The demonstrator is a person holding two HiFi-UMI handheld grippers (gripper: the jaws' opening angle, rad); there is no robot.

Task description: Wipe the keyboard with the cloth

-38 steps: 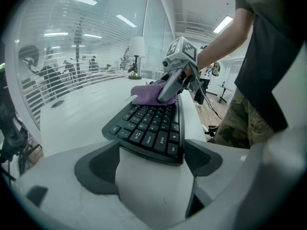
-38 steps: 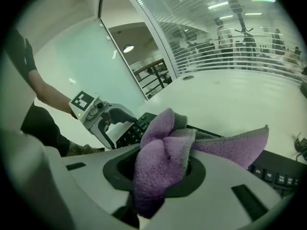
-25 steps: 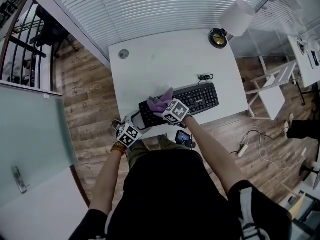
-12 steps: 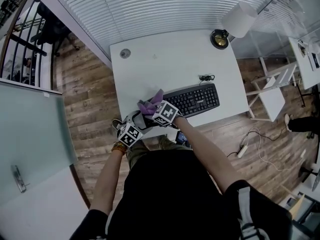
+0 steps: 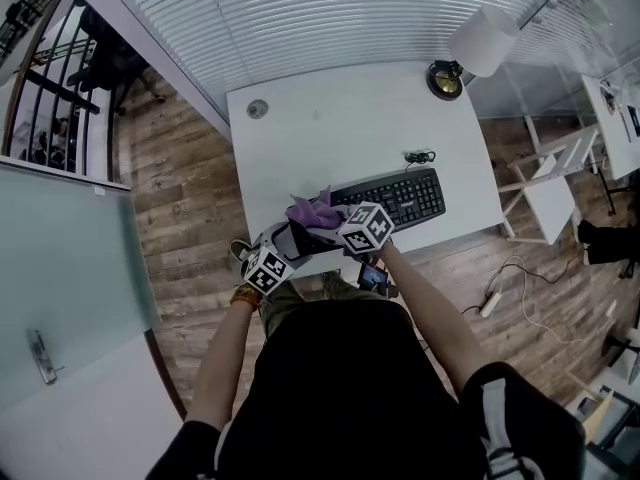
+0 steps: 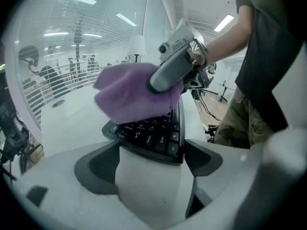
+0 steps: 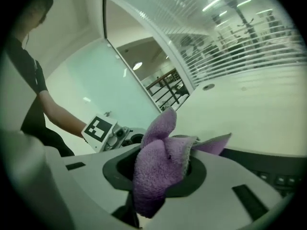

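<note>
A black keyboard (image 5: 390,196) lies along the near edge of the white table (image 5: 330,128). A purple cloth (image 5: 314,211) rests on its left part, pinched in my right gripper (image 5: 336,223), which is shut on it. In the right gripper view the cloth (image 7: 160,169) bunches between the jaws, with the keyboard (image 7: 268,164) below at the right. My left gripper (image 5: 289,241) sits at the keyboard's left end. In the left gripper view that end (image 6: 148,135) fills the gap between both jaws, touching each. The cloth (image 6: 129,97) covers the keys beyond.
A lamp with a white shade (image 5: 483,40) stands at the table's far right corner. A round grommet (image 5: 258,109) marks the far left. The keyboard's coiled cable (image 5: 418,156) lies behind it. A white chair (image 5: 545,183) and a power strip (image 5: 490,303) are on the right.
The right gripper slid the cloth left along the keyboard, then came back a little to the right. The left gripper stayed at the keyboard's left end.
</note>
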